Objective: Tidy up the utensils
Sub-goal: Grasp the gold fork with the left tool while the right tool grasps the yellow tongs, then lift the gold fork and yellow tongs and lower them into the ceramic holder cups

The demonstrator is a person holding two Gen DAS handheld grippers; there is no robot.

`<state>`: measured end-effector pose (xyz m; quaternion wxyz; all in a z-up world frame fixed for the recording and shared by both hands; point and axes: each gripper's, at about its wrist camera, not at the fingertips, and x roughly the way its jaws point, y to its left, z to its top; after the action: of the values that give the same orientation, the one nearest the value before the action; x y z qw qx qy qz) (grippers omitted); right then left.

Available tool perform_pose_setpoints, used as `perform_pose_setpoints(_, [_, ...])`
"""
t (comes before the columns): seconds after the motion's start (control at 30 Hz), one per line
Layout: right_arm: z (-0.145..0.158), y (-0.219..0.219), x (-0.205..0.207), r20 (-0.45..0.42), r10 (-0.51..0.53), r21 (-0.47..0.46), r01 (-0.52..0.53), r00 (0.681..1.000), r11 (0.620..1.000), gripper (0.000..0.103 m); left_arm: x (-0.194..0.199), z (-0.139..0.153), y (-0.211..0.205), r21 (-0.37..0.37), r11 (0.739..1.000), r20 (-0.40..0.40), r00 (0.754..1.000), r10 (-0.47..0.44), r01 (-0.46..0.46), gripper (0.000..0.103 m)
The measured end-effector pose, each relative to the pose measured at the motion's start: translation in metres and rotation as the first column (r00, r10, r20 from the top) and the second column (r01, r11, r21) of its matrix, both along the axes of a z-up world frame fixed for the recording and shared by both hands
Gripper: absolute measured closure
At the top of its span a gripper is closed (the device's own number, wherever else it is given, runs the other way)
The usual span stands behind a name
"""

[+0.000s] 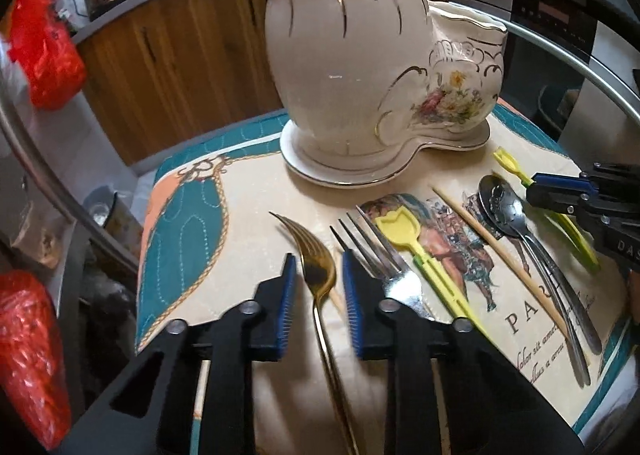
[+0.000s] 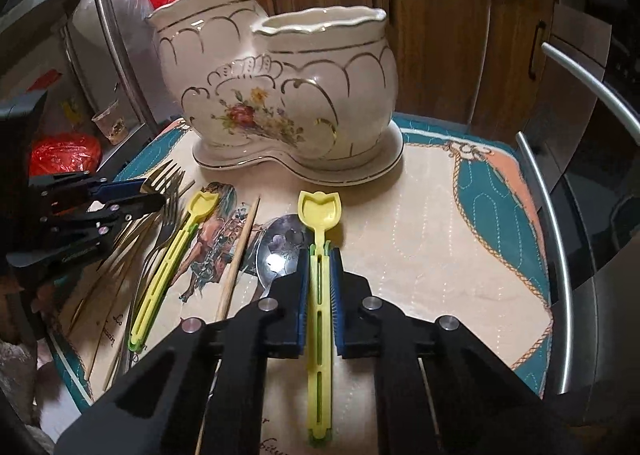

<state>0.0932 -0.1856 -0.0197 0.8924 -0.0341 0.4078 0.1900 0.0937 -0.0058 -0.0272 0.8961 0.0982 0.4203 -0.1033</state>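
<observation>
A cream ceramic two-pot holder point(image 1: 360, 55) point(image 2: 280, 95) stands at the back of the placemat. My left gripper point(image 1: 317, 259) sits low over a gold fork point(image 1: 316, 275), one blue pad on each side of it with a thin gap showing. Silver forks point(image 1: 384, 267) lie just to its right. My right gripper point(image 2: 320, 253) is shut on the handle of a yellow tulip-tipped utensil point(image 2: 320, 207). A second yellow utensil point(image 2: 204, 203), a wooden chopstick point(image 2: 240, 255) and steel spoons point(image 2: 280, 243) lie to its left. From the right wrist view, the left gripper point(image 2: 154, 193) is at the fork heads.
The quilted placemat point(image 2: 440, 235) covers a small round table ringed by a curved metal rail point(image 2: 560, 255). Wooden cabinets point(image 1: 180, 55) stand behind it. Red plastic bags point(image 1: 44, 43) hang at the left. The mat's right half in the right wrist view is bare.
</observation>
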Motion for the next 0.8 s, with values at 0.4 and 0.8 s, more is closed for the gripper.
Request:
perform_pose_setpoints(0.4, [0.027,-0.005,-0.027,0.098,-0.008,0.024,0.006,0.995,1.000,0.093,-0.035,0.037,0.020,-0.110,0.993,0.144,0.988,0.049,-0.033,0.099])
perform_pose_setpoints(0.8, [0.082,-0.007,-0.055,0.293,-0.033,0.090,0.007,0.956,0.996,0.093,-0.095,0.107,0.027,-0.146,0.989,0.353,0.932,0.076,-0.025,0.100])
